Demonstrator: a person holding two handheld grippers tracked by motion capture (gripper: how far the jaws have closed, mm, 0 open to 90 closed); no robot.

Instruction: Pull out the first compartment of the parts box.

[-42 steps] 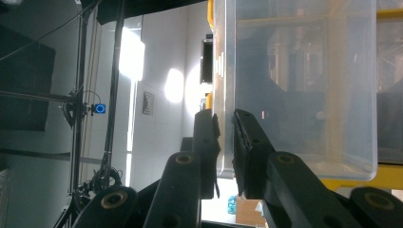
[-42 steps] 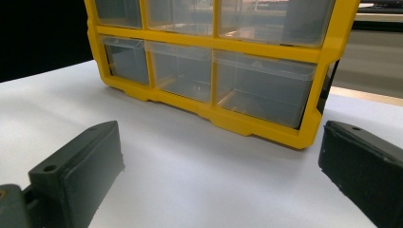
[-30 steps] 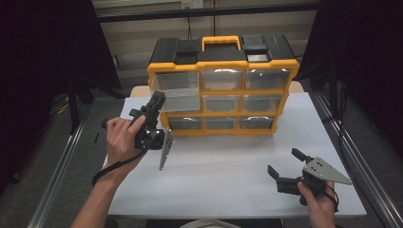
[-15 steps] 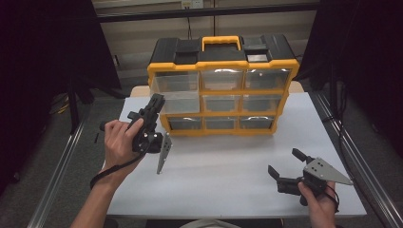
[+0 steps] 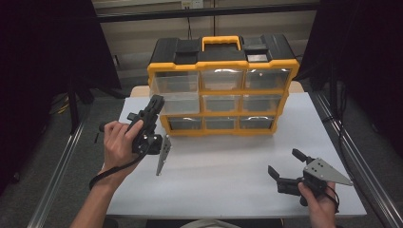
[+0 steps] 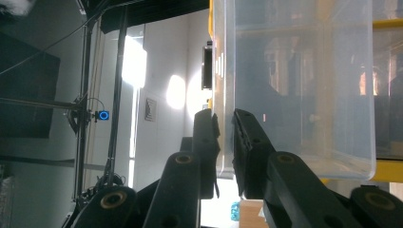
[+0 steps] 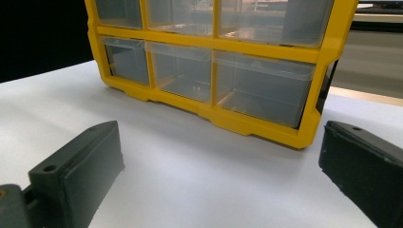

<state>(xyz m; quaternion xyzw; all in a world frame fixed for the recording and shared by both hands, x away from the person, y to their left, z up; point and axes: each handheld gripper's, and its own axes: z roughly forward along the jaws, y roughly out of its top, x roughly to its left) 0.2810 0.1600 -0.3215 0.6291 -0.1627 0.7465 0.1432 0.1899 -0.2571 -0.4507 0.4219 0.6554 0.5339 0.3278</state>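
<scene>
High view: yellow drawer cabinet [image 5: 223, 85] standing at back of white table [image 5: 228, 185]. Left claw [image 6: 224, 142] nearly closed, pinching wall of clear middle-left drawer [image 5: 177, 102], partly drawn. Advised: pull straight, level. Drawers apparently empty, glare permitting. Right claw [image 5: 285, 167] wide open, holding nothing, resting near front.

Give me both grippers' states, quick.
Left gripper: shut on the clear drawer wall.
Right gripper: open, holding nothing, above the table.
</scene>
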